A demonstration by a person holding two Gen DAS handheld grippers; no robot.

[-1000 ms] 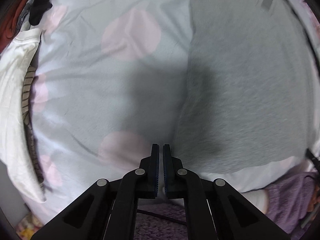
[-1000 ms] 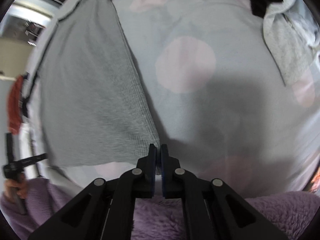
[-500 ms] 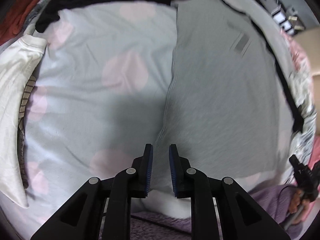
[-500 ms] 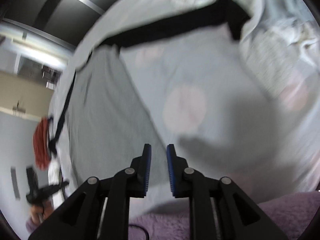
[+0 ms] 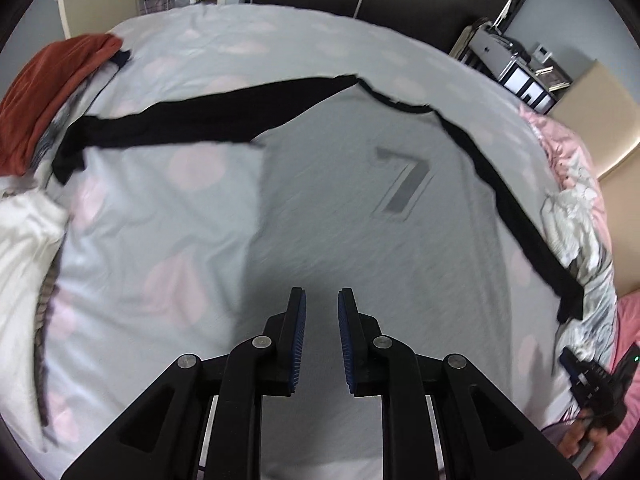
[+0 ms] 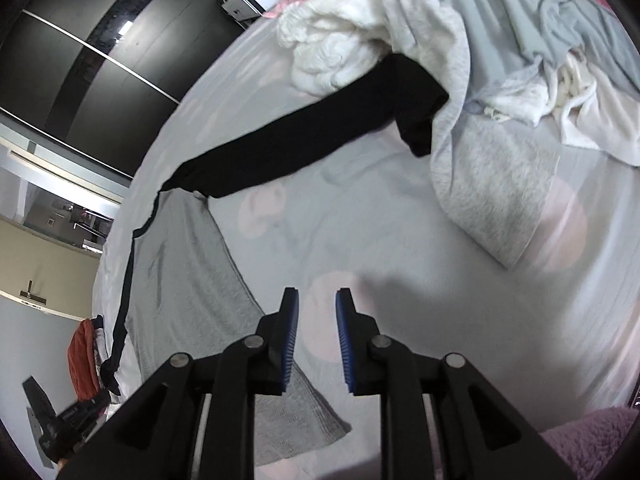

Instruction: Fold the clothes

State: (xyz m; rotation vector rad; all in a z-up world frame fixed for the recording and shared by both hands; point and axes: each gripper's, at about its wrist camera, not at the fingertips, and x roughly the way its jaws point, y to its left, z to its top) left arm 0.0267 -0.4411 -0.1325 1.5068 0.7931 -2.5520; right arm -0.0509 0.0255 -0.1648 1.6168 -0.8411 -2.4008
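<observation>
Here the grey shirt (image 5: 360, 216) with black sleeves lies spread flat on the bed (image 5: 168, 248), which carries a pale sheet with faint pink dots. A dark grey "7" (image 5: 404, 184) shows on its upper body. One black sleeve (image 5: 180, 120) stretches out across the sheet toward a rust-red garment (image 5: 48, 92) at the bed's far left corner; the other black sleeve (image 5: 516, 216) runs down the right side to the bed's edge, next to a crumpled pink and grey cover (image 5: 576, 200).

The left hand-held gripper (image 5: 322, 300) hangs above the lower part of the shirt's body with a narrow gap between its blue pads, and nothing is between them. The right hand-held gripper (image 6: 316, 300) hangs over the sheet just beside the shirt's side edge (image 6: 236, 272), its jaws likewise slightly apart and empty. In the right wrist view a heap of white and grey clothes (image 6: 460, 52) sits at the far side of the bed, overlapping the end of the outstretched black sleeve (image 6: 320, 120). A purple fleece fabric (image 6: 588, 440) shows at the lower right corner.
</observation>
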